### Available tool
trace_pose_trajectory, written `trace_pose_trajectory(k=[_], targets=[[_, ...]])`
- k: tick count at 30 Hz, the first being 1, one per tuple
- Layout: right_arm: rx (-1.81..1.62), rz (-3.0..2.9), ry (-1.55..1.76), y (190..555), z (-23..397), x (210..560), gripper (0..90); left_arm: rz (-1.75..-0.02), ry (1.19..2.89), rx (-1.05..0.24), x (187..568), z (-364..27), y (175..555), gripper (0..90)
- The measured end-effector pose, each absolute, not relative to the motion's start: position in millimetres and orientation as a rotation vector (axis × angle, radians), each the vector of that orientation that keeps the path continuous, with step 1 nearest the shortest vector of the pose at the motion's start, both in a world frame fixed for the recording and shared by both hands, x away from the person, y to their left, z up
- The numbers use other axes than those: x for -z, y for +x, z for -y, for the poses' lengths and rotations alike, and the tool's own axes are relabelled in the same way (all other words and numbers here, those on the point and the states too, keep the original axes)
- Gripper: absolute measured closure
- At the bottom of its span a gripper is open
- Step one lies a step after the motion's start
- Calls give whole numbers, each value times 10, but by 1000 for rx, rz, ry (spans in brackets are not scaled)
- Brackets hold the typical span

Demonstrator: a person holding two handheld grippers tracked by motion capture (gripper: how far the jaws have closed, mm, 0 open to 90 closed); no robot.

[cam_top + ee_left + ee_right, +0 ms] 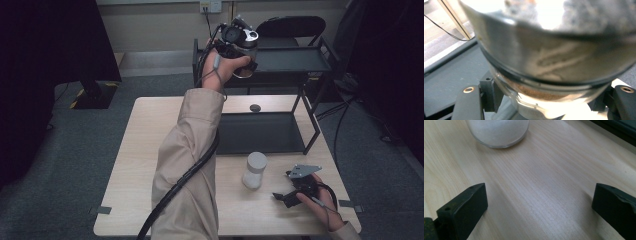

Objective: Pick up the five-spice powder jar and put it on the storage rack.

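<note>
jar (554, 62): clear glass, brown powder, silvery lid
second jar (254, 170): white contents, white lid
tabletop (135, 165): pale wood grain
rack (300, 60): black
sleeve (187, 165): beige

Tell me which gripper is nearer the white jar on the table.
Right. The right gripper rests on the table just beside the white jar, jaws open; the left gripper is raised far beyond it, by the rack's top shelf, holding another jar.

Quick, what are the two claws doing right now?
Left claw: closed on the glass jar.
Right claw: open, holding nothing.
</note>
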State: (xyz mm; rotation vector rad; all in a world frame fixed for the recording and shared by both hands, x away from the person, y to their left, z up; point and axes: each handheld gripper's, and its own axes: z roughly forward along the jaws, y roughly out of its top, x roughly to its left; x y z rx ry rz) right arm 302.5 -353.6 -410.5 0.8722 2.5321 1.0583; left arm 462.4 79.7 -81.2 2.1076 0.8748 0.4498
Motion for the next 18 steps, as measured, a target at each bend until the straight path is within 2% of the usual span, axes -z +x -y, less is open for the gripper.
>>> trace_pose_trajectory(k=[18], targets=[[-1059, -2531, 871, 3025, 3536, 4107, 0, -946, 2107, -483, 827, -774, 4842, 299]])
